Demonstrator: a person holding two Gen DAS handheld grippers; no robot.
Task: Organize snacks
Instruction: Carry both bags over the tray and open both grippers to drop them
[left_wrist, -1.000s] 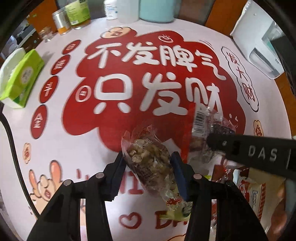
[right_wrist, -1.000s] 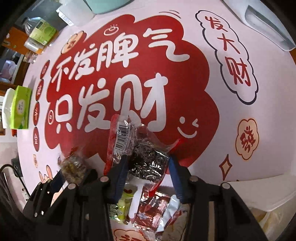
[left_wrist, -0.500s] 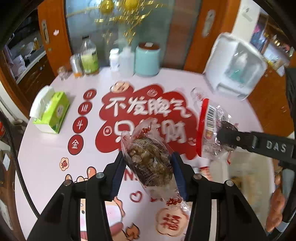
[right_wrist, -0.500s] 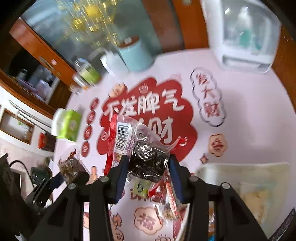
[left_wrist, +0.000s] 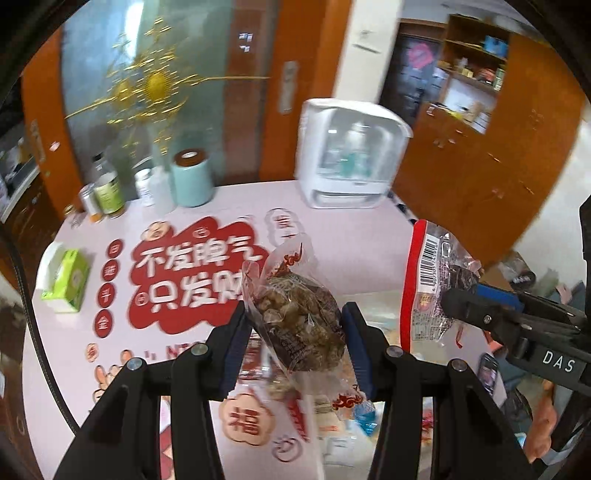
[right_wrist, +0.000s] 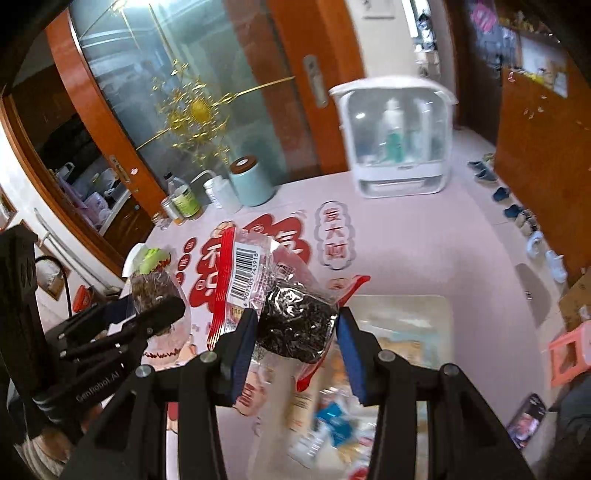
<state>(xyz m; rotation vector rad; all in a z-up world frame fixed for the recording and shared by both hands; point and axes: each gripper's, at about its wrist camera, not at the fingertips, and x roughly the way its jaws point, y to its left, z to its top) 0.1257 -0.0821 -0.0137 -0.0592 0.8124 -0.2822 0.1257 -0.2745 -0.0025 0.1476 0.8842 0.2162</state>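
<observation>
Both grippers up high, plenty of bare pink bench (left_wrist: 354, 236) toward twelve o'clock. Left gripper (left_wrist: 295, 325) is clamped on a crinkly clear packet of brown nuts (left_wrist: 299, 314); right gripper (right_wrist: 295, 332) pinches a glossy red-edged packet of dark seeds (right_wrist: 295, 325) (barcode showing). Loose wrappers (right_wrist: 332, 417) blur at six o'clock below.
</observation>
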